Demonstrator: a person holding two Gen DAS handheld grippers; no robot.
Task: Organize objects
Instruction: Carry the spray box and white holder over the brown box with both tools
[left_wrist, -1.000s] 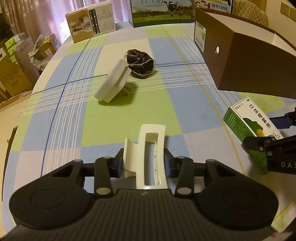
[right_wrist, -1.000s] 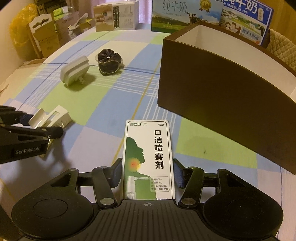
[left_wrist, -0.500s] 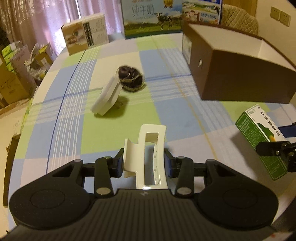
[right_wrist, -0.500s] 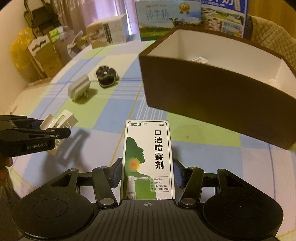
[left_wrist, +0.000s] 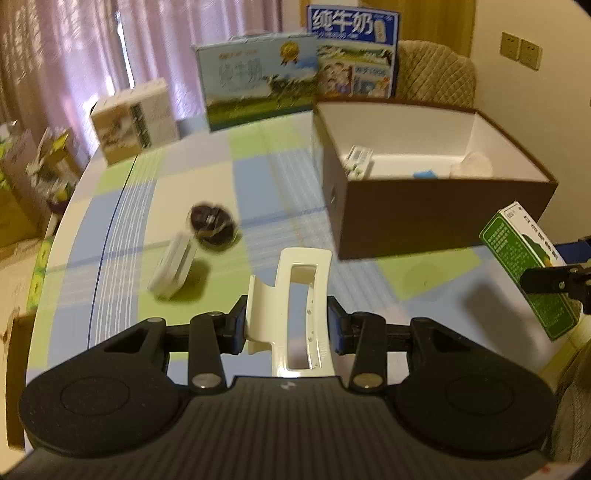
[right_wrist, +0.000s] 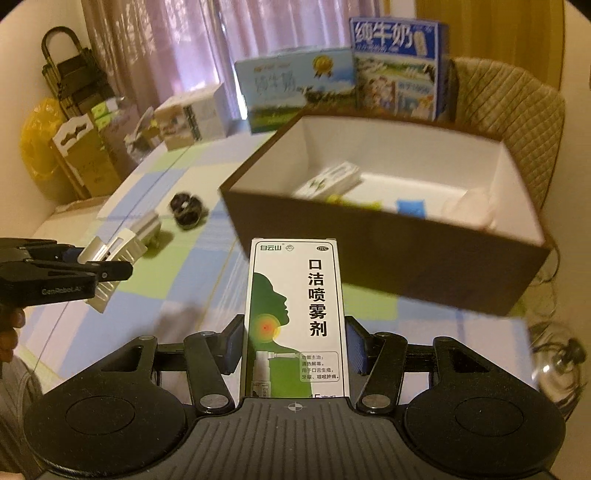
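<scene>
My left gripper (left_wrist: 286, 325) is shut on a cream hair claw clip (left_wrist: 295, 302), held in the air above the checked tablecloth. My right gripper (right_wrist: 293, 349) is shut on a green-and-white spray medicine box (right_wrist: 295, 314), also lifted. The brown cardboard box (left_wrist: 436, 214) with a white inside stands ahead and to the right; several small items lie in it. In the right wrist view the brown box (right_wrist: 388, 240) lies just beyond the medicine box, and the left gripper (right_wrist: 107, 271) with the clip shows at the left. A white plug adapter (left_wrist: 173, 264) and a dark scrunchie (left_wrist: 212, 225) lie on the cloth.
Milk cartons (left_wrist: 258, 79) and a beige product box (left_wrist: 135, 120) stand along the table's far edge. A quilted chair back (left_wrist: 436, 74) is behind the brown box. Bags and cartons (right_wrist: 74, 147) crowd the floor at the left. A glass object (right_wrist: 554, 365) sits by the right edge.
Both grippers have risen with their objects and tipped toward the brown box, whose inside now shows. The adapter and scrunchie have stayed where they were.
</scene>
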